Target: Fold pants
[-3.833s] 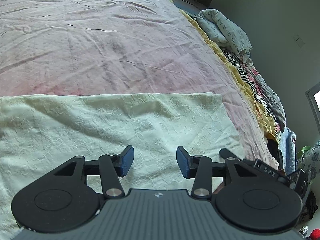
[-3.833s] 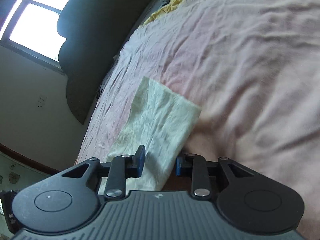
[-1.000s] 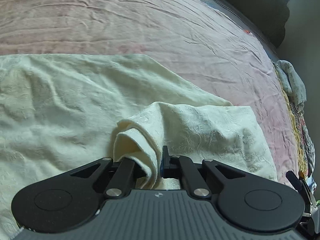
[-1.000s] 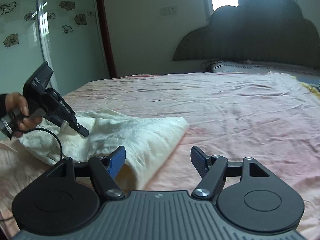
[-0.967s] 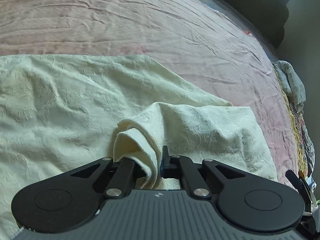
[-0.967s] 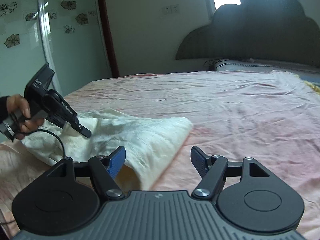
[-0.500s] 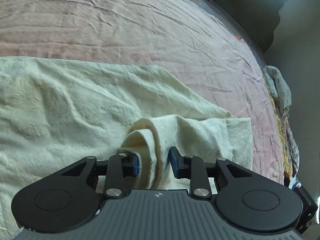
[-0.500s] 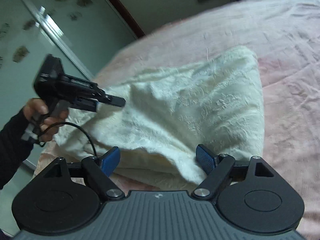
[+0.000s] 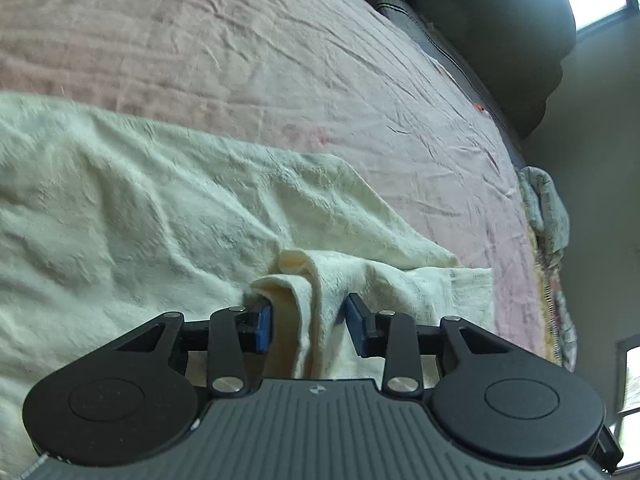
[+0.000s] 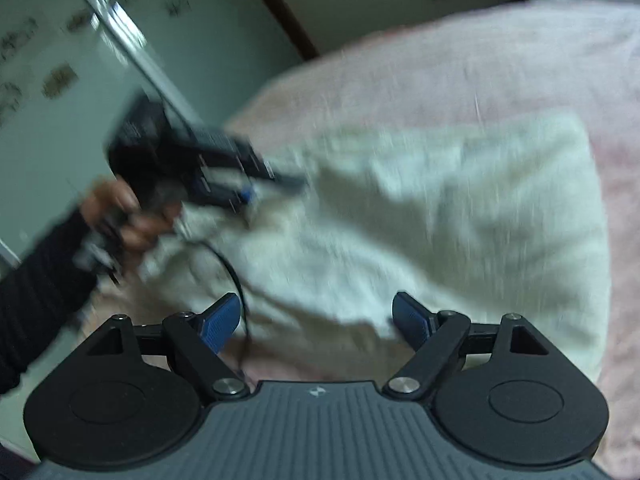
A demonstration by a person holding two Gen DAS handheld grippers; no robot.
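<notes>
My left hand-held gripper (image 9: 310,326) is opening its jaws, and a bunched fold of the pants (image 9: 160,216) is standing up between the blue pads (image 9: 264,326); the left pad is touching the fold while the right pad is standing just clear of it, so nothing is clamped. The cream pants are lying spread across the pink bed (image 9: 240,52), reaching away to the left of that fold and ending in a flat edge on its right. My right hand-held gripper (image 10: 316,320) is hanging over the near edge of the pants with its jaws wide apart and nothing between its pads, the cloth lying below and beyond them. In the right wrist view, which is blurring badly, I am seeing my left hand (image 10: 124,212) in a dark sleeve (image 10: 36,292) holding the other hand-held gripper at the far left of the pants, with a black cable (image 10: 232,276) looping down from it. Past the bed, a dark headboard (image 9: 500,28) is standing against the wall, and a heap of patterned bedding (image 9: 546,208) is lying along the bed's right edge.
</notes>
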